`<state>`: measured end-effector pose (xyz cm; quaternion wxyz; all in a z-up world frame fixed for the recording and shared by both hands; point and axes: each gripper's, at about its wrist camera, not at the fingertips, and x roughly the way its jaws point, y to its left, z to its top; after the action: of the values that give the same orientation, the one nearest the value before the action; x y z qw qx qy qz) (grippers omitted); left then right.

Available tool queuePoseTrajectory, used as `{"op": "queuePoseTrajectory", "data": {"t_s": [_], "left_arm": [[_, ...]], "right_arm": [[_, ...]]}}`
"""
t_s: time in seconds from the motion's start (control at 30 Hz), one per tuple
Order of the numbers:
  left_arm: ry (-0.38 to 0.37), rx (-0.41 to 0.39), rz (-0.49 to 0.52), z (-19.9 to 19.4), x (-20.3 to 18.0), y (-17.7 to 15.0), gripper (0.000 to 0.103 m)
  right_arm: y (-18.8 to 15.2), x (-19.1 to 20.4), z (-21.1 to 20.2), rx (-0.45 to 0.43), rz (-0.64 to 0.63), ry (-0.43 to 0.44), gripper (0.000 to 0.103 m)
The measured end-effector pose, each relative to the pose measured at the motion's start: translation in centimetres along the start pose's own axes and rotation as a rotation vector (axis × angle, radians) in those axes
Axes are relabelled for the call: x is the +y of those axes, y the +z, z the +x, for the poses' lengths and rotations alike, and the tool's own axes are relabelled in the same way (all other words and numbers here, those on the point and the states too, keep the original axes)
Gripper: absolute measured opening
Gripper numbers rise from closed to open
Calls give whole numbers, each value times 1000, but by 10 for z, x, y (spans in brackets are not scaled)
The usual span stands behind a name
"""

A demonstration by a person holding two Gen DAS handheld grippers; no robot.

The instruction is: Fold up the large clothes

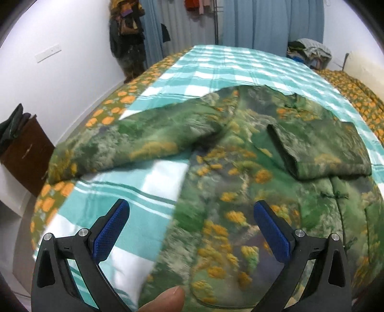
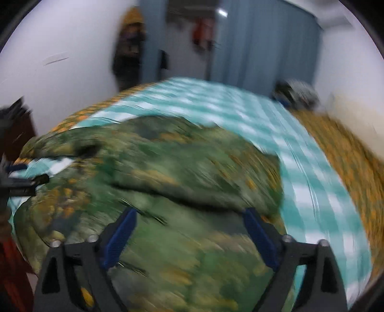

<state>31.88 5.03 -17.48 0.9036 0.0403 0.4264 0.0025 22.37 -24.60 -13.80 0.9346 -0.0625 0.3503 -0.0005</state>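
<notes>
A large green padded jacket with orange flower print lies spread on the bed. Its left sleeve stretches out to the left; its right sleeve is folded across the body. My left gripper is open and empty above the jacket's left edge. My right gripper is open and empty above the jacket, in a motion-blurred view. The left gripper shows at that view's left edge.
The bed carries a teal-and-white checked sheet over an orange-flowered cover. A clothes pile sits at the far right corner. A brown cabinet stands left, by the white wall. Blue curtains hang behind.
</notes>
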Motion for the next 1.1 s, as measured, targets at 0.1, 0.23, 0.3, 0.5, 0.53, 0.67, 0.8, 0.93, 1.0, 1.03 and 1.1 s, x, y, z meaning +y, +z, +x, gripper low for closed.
{"op": "queuePoseTrajectory", "data": {"t_s": [0.1, 0.23, 0.3, 0.5, 0.53, 0.67, 0.8, 0.93, 1.0, 1.03, 1.1], "left_arm": [[16, 84, -12, 18, 23, 12, 103], [80, 78, -154, 40, 86, 29, 103], [77, 103, -261, 64, 128, 36, 103], [124, 185, -519, 135, 213, 37, 103], [112, 202, -567, 146, 223, 35, 103], [157, 197, -722, 165, 249, 29, 98], [212, 164, -753, 165, 255, 31, 34], [258, 126, -677, 150, 247, 47, 15], [296, 72, -616, 133, 238, 64, 12], [315, 41, -576, 123, 231, 74, 12], [339, -42, -465, 97, 203, 103, 12]], "right_arm": [[6, 28, 9, 42, -39, 67, 103], [-6, 50, 3, 43, -99, 109, 103], [-16, 56, -2, 59, -116, 110, 103], [-34, 42, -3, 107, -88, 94, 103], [-35, 40, -3, 110, -85, 88, 103], [-32, 40, -1, 117, -85, 81, 103], [-29, 48, 5, 120, -89, 103, 103], [-34, 58, 10, 136, -93, 137, 103], [-36, 61, 11, 140, -86, 154, 103], [-37, 61, 10, 138, -83, 160, 103], [-38, 61, 7, 129, -76, 164, 103]]}}
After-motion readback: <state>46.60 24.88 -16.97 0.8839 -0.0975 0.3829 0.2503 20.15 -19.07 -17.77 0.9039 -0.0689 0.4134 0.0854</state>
